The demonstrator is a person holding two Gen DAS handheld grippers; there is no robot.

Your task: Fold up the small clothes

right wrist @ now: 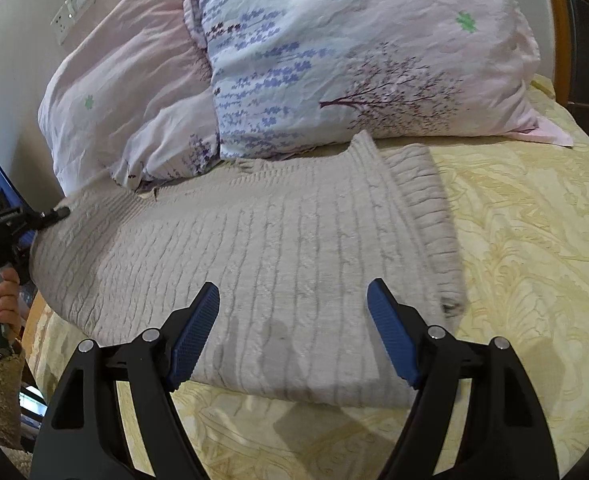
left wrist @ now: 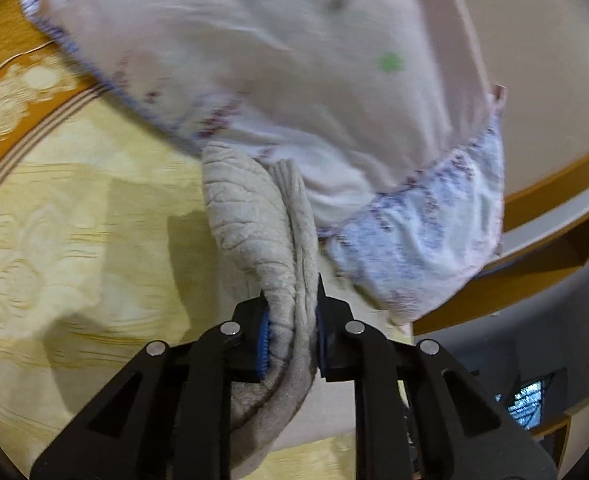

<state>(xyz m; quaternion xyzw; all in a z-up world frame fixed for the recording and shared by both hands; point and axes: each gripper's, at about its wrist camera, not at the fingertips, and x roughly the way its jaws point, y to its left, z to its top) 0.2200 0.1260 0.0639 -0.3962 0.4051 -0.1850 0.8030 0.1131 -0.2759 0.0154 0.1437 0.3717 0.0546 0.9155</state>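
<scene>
At the far left of the right wrist view, the left tool (right wrist: 60,212) reaches in from the left edge of the bed (right wrist: 534,248), with the person's left hand (right wrist: 2,296) wrapped round its handle. Its own camera shows the left tool (left wrist: 290,334) pinching a bunched fold of the grey knitted sweater (left wrist: 254,224) tight between its blue pads (left wrist: 263,344), the knit rising from the pinch toward the pillows (left wrist: 274,60) above.

The grey knitted sweater (right wrist: 254,256) lies spread across the yellow patterned bedspread, its left edge lifted where the left tool grips it and its upper edge touching the two floral pillows (right wrist: 334,60) at the head of the bed. A ribbed band runs down its right side, folded over onto the body.

The right tool (right wrist: 294,320) hovers over the sweater's near edge with its blue pads (right wrist: 390,332) spread wide apart, gripping nothing. To the right, bare bedspread runs to the bed's right edge.
</scene>
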